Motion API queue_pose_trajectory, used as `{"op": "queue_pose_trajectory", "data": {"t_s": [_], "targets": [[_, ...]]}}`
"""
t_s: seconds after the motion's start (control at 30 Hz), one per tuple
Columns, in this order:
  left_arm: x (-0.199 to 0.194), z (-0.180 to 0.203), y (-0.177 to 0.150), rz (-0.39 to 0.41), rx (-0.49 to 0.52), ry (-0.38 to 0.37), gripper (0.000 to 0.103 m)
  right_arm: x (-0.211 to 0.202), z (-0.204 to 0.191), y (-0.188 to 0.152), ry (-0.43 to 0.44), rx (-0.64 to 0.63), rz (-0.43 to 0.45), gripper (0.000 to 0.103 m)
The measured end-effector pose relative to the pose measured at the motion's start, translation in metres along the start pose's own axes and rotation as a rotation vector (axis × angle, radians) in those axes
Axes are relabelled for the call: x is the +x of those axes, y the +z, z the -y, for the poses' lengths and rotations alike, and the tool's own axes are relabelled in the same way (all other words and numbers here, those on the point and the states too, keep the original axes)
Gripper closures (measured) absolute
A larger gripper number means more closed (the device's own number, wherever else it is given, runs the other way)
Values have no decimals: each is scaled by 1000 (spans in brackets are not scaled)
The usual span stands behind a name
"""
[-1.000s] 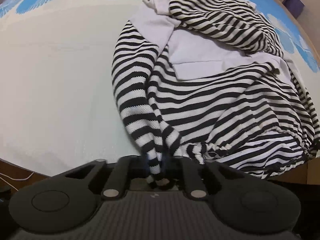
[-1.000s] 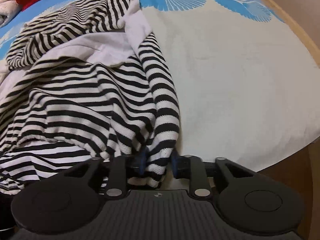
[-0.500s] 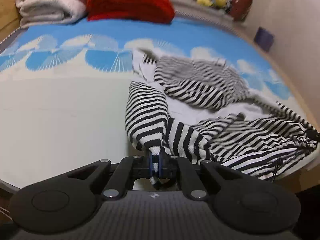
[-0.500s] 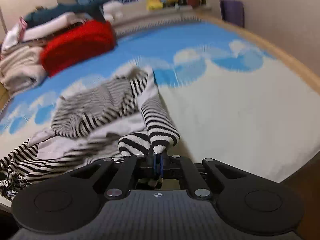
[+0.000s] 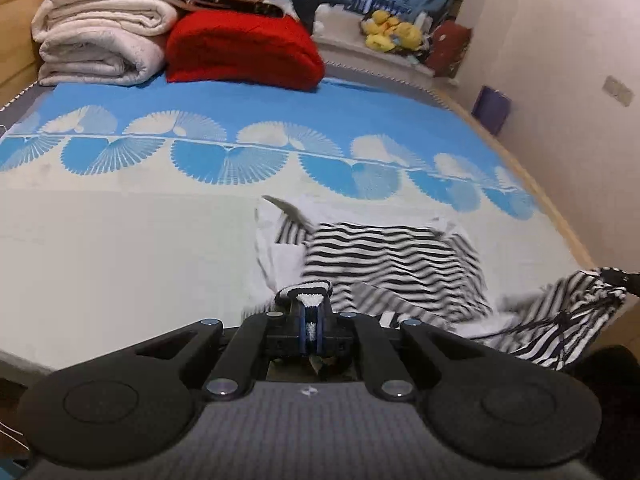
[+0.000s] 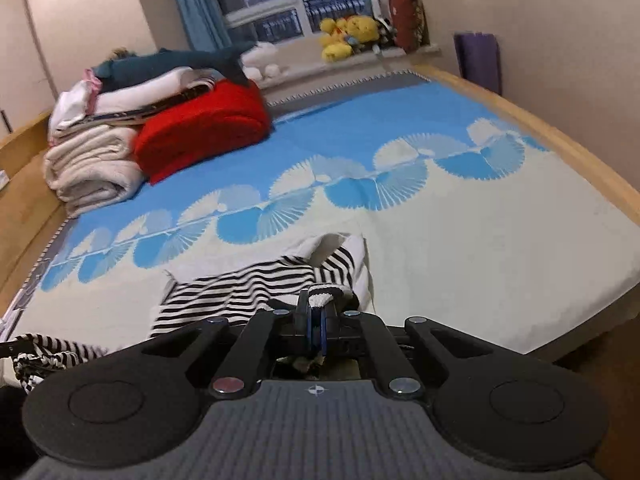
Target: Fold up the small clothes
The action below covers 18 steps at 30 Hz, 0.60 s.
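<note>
A black-and-white striped garment [image 5: 392, 260] with white parts lies on the near part of the bed, partly lifted. My left gripper [image 5: 310, 320] is shut on a striped knit cuff of it, which pokes up between the pads. In the right wrist view the same striped garment [image 6: 248, 288] spreads to the left, and my right gripper [image 6: 316, 326] is shut on another striped cuff. A striped end with drawstrings [image 5: 576, 320] hangs over the bed's near right edge, and the other gripper's black tip shows at the right frame edge there.
The bed cover [image 5: 120, 240] is cream with a blue fan pattern. Folded beige blankets [image 5: 100, 44] and a red blanket [image 5: 240, 52] are stacked at the head. Yellow plush toys [image 6: 348, 36] sit on the windowsill. The wooden bed frame [image 6: 560, 140] runs along the wall side.
Both grippers have risen and tilted up, lifting the striped cuffs off the bed. The right gripper's jaws closed fully on its cuff. The head of the bed has come into view.
</note>
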<state>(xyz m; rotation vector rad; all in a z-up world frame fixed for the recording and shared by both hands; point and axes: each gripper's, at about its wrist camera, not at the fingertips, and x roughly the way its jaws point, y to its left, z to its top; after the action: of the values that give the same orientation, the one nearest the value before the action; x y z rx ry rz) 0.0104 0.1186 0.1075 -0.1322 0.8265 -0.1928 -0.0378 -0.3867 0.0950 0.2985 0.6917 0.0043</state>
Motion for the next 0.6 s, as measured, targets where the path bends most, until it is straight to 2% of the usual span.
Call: {"op": "queue_pose_trajectory", "data": {"t_s": [0.07, 0.23, 0.37, 0.43, 0.5, 0.57, 0.6], "targets": [[36, -8, 16, -33, -18, 15, 98, 32, 4, 11, -19, 32, -26, 100], [139, -23, 63, -83, 11, 69, 98, 125, 3, 47, -70, 69, -85, 100], [220, -51, 82, -170, -66, 102, 96, 212, 4, 73, -103, 87, -134, 100], [244, -58, 84, -218, -117, 109, 96, 252, 8, 81, -106, 118, -172, 100], [256, -62, 90, -226, -158, 95, 94, 280, 14, 83, -116, 156, -190, 100], [264, -69, 96, -234, -199, 87, 87, 303, 17, 78, -114, 156, -198, 99], [267, -76, 97, -248, -250, 60, 83, 313, 19, 76, -115, 160, -217, 98]]}}
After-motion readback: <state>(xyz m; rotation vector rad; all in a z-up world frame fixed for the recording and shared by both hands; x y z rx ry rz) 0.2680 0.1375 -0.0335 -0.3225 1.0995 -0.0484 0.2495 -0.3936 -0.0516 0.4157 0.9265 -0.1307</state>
